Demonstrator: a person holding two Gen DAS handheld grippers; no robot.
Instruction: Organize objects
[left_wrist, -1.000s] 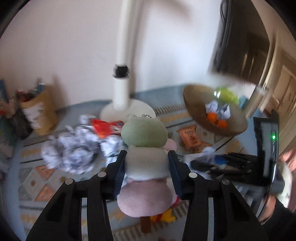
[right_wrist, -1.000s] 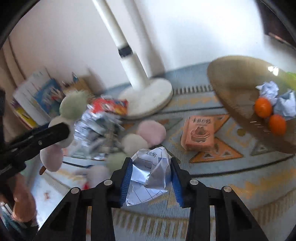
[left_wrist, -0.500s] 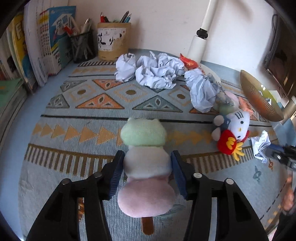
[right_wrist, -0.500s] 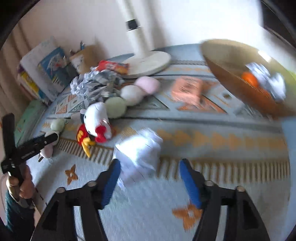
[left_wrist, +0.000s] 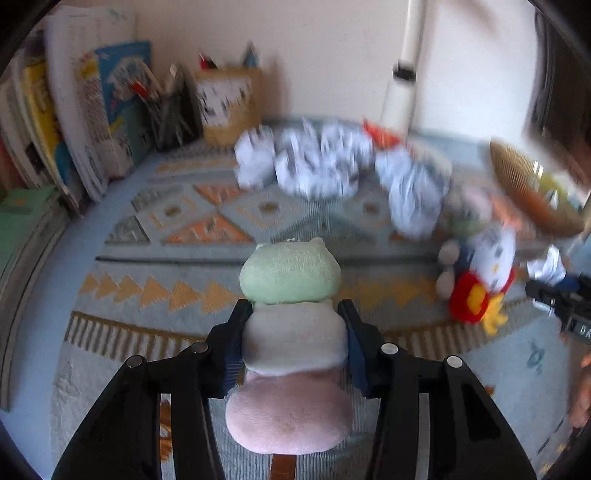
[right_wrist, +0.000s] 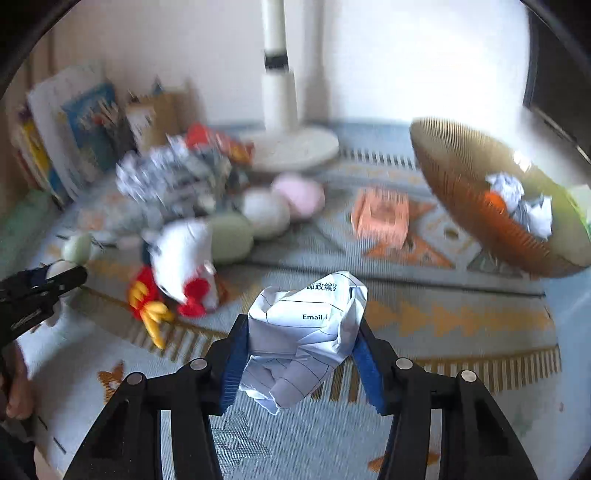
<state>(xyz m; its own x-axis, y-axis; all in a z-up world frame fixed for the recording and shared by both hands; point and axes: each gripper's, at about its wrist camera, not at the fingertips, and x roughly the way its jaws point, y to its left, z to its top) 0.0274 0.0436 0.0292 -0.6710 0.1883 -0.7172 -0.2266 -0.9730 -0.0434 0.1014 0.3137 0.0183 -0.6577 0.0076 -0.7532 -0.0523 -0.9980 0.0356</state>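
While both loads are carried over the patterned rug (left_wrist: 155, 295), the risks are listed as follows.

Left gripper (left_wrist: 295, 325): clamped on the white middle of the plush skewer (left_wrist: 291, 332); its jaws have just been closing, pads pressed into the soft body.
Plush risk: the green and pink ends are left unsupported, so the toy could be rotated or squeezed out of the pads.
Right gripper (right_wrist: 299, 350): closed on the crumpled paper ball (right_wrist: 303, 332), jaws just drawn in.
Paper risk: the ball is held at its sides only and hangs below the pads; it could be crushed thinner and dropped.
Clutter risk: the white cat toy (right_wrist: 181, 258) lies near and could be knocked.
Bowl (right_wrist: 461, 192): well apart, tilted in view; a release short of it would be wasted.
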